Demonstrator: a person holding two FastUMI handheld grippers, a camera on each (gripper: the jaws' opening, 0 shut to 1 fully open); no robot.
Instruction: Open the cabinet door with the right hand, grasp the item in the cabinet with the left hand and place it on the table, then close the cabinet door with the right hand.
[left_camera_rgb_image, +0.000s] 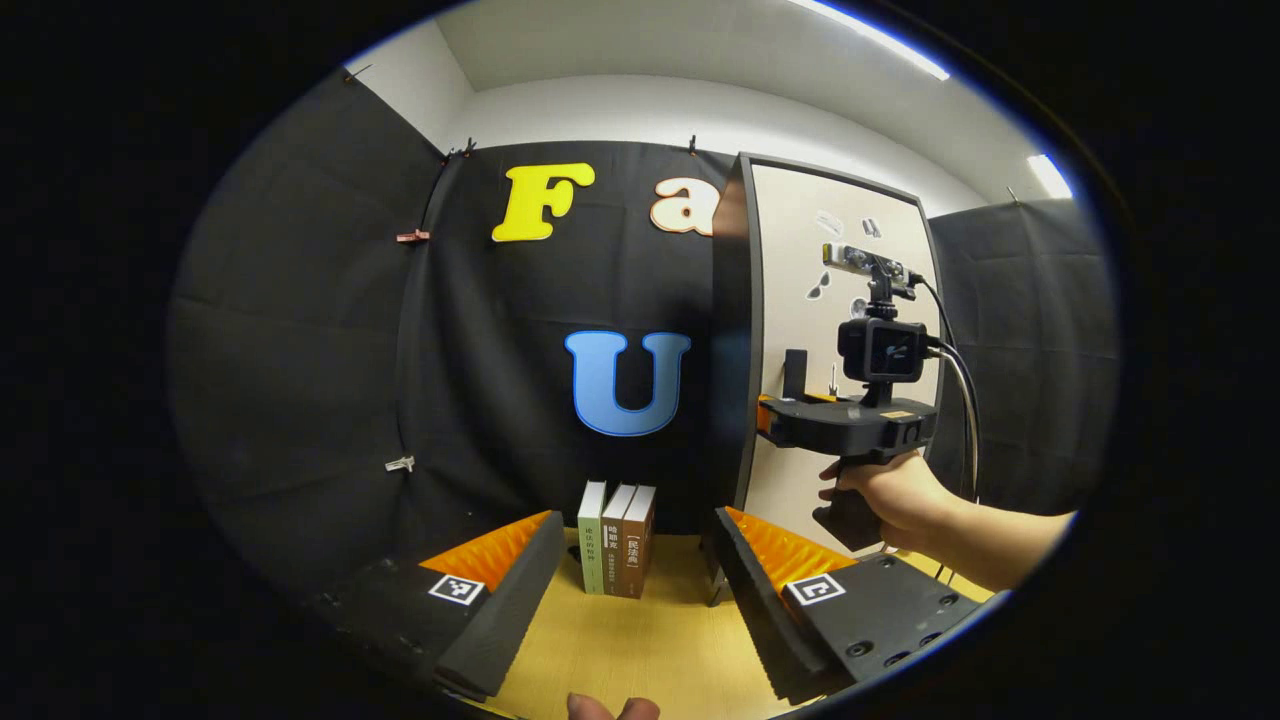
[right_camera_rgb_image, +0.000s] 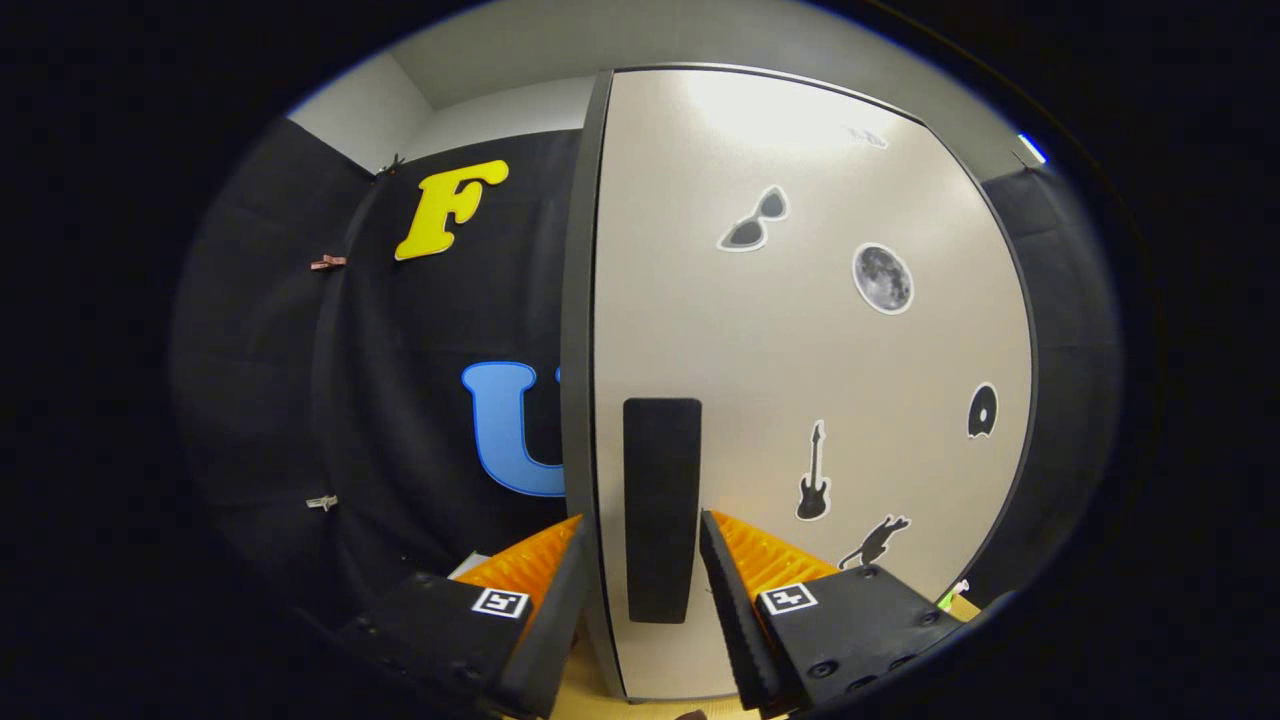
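The cabinet (left_camera_rgb_image: 735, 330) stands on the right of the table, its beige door (right_camera_rgb_image: 800, 330) shut, so whatever is inside is hidden. My right gripper (right_camera_rgb_image: 643, 522) is open, one finger on each side of the door's black vertical handle (right_camera_rgb_image: 661, 500), close to it. In the left gripper view a hand (left_camera_rgb_image: 900, 495) holds that right gripper (left_camera_rgb_image: 775, 415) up against the door (left_camera_rgb_image: 800, 260) at the handle (left_camera_rgb_image: 795, 375). My left gripper (left_camera_rgb_image: 638, 520) is open and holds nothing, low over the wooden table (left_camera_rgb_image: 640, 640), left of the cabinet.
Three upright books (left_camera_rgb_image: 617, 540) stand on the table against the black cloth wall, straight ahead of my left gripper. Small stickers dot the door. A cable (left_camera_rgb_image: 965, 400) trails from the right gripper.
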